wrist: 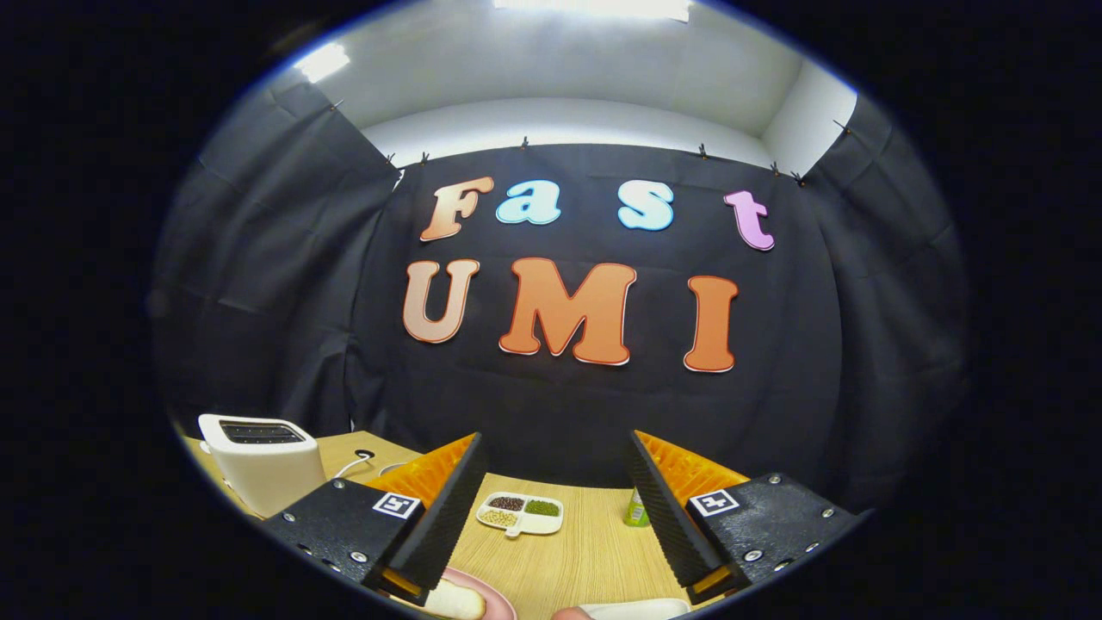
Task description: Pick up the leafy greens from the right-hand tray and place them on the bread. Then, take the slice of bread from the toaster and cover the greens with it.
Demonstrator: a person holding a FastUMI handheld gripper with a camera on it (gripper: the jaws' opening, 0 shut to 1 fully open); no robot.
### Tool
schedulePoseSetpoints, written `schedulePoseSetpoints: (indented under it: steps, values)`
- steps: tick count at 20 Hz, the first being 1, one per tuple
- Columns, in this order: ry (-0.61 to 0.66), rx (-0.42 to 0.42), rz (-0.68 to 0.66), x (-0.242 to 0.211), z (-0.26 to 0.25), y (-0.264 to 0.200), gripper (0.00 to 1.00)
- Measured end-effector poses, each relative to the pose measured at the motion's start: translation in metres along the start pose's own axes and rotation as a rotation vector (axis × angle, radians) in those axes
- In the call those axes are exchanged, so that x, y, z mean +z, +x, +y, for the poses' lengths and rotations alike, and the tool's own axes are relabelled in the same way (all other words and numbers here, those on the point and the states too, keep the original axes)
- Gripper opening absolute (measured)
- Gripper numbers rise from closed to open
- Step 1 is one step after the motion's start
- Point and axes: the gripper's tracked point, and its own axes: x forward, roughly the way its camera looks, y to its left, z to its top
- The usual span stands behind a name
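My gripper (551, 517) is held above the wooden table with its two fingers wide apart and nothing between them. Below the left finger a slice of bread (454, 600) lies on a pink plate (493, 592). A white toaster (261, 459) stands to the left, beyond the left finger; its top slots look dark and I cannot tell if bread is inside. Low down by the right finger the pale rim of a tray (633, 610) peeks in. The leafy greens are hidden.
A small white divided dish (520, 513) with beans and seeds sits on the table ahead between the fingers. A green bottle (637, 508) stands just left of the right finger. A cable (357, 461) runs behind the toaster. The black cloth wall closes the back.
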Motion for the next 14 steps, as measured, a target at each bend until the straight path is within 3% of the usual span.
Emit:
schedulePoseSetpoints:
  steps: [14]
  values:
    - [0.002, -0.028, -0.064, 0.012, 0.001, -0.004, 0.98]
